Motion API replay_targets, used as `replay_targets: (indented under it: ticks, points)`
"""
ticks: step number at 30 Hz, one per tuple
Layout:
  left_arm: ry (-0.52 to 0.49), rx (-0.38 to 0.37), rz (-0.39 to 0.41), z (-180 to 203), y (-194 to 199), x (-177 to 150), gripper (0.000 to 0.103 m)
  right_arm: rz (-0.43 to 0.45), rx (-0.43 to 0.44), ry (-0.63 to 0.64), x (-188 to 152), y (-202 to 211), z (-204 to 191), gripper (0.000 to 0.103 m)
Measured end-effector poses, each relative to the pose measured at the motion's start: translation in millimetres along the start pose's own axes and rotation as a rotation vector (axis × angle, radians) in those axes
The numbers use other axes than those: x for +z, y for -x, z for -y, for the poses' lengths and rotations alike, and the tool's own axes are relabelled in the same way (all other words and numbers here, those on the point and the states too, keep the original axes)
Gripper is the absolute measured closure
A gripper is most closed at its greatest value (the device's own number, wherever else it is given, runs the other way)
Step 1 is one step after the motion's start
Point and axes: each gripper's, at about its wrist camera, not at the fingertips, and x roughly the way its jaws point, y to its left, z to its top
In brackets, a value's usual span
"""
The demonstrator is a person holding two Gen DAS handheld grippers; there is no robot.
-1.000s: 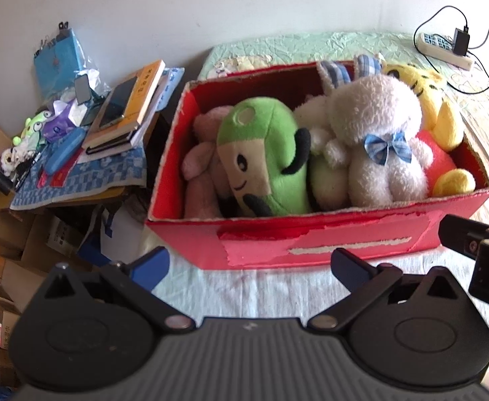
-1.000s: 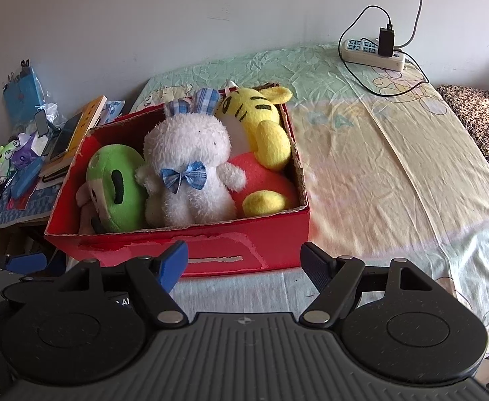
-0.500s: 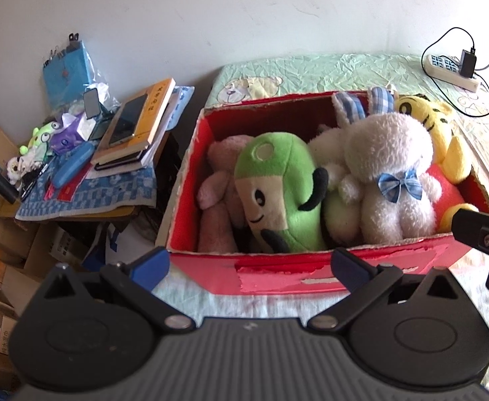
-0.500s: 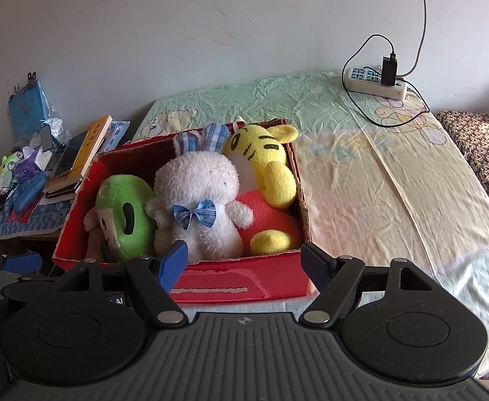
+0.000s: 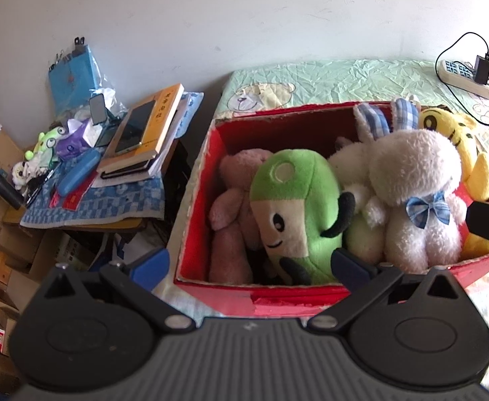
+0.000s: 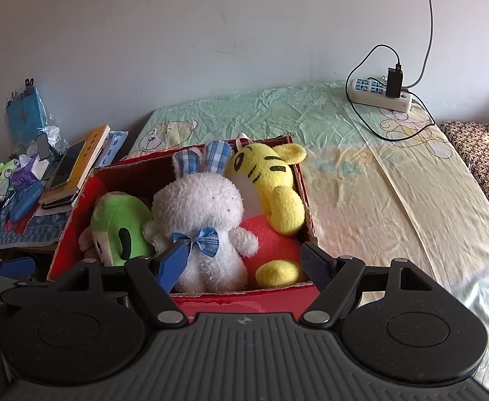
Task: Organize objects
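A red cardboard box [image 5: 278, 300] [image 6: 291, 295] stands on the bed, full of plush toys. It holds a green plush [image 5: 294, 210] [image 6: 117, 224], a white rabbit with a blue bow [image 5: 418, 193] [image 6: 204, 220], a yellow tiger [image 5: 458, 147] [image 6: 271, 180] and a pink plush [image 5: 234, 207]. My left gripper [image 5: 249, 264] is open and empty above the box's near left part. My right gripper [image 6: 246, 260] is open and empty above the near right part, in front of the rabbit.
A cluttered side table [image 5: 87, 207] [image 6: 20, 230] with books, a phone and small items stands left of the bed. A power strip with cable [image 5: 465, 77] [image 6: 381, 95] lies on the bed sheet [image 6: 378, 200] at the back right. A patterned pillow [image 6: 488, 160] lies far right.
Both grippers have moved forward and up over the box. The box and its toys now sit lower and larger in both views. Both stay open.
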Motion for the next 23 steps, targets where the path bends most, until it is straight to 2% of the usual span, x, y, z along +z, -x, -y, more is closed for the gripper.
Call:
replay_targets:
  ticks: [14, 23]
  points:
    - [-0.004, -0.031, -0.029, 3.7, -21.4, 12.2, 0.001, -0.011, 0.008, -0.029, 7.1, -17.6, 6.6, 0.026]
    - [-0.015, -0.009, 0.013, 7.3, -23.8, 18.2, 0.001, -0.014, 0.013, -0.03, 13.8, -27.4, 6.7, 0.026]
